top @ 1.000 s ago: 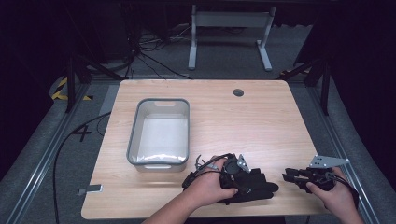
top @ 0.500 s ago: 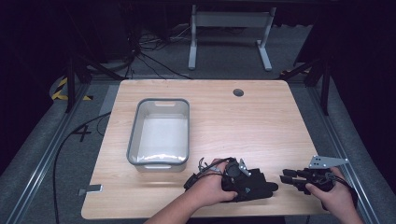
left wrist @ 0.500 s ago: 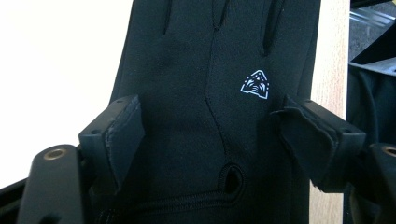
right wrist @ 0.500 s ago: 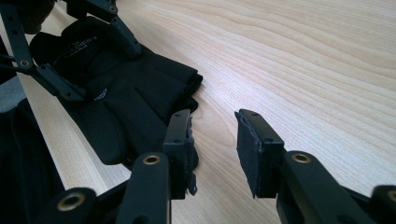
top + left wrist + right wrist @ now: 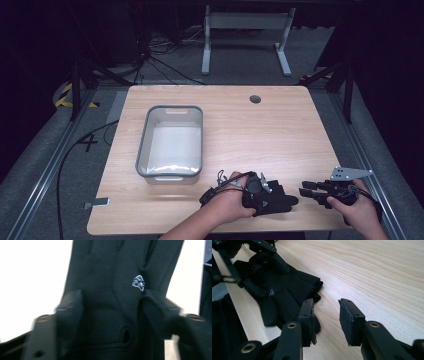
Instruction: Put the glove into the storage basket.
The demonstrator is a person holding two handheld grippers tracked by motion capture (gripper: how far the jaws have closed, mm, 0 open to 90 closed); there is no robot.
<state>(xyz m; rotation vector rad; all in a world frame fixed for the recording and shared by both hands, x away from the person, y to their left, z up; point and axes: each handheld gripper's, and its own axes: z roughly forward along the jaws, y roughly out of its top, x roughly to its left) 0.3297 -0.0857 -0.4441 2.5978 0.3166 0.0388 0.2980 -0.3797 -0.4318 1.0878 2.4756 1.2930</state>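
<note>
A black glove (image 5: 275,201) lies flat near the table's front edge, its fingers pointing right. My left gripper (image 5: 269,194) rests over it, held by the person's left hand. In the left gripper view the glove (image 5: 107,287) with its small white logo runs between the two spread jaws of the left gripper (image 5: 110,307), which stands open. My right gripper (image 5: 303,192) lies to the right of the glove, open with bare wood between its pads (image 5: 327,315). Its left jaw tip sits just beside the fingertips of the glove (image 5: 282,292).
A grey plastic bin (image 5: 170,108) stands empty at the table's left middle, behind the left hand. A cable hole (image 5: 255,99) sits near the far edge of the wooden table (image 5: 280,135). The front edge runs close under both hands.
The left gripper has come down slightly onto the glove and edged right. The right gripper has hardly moved.
</note>
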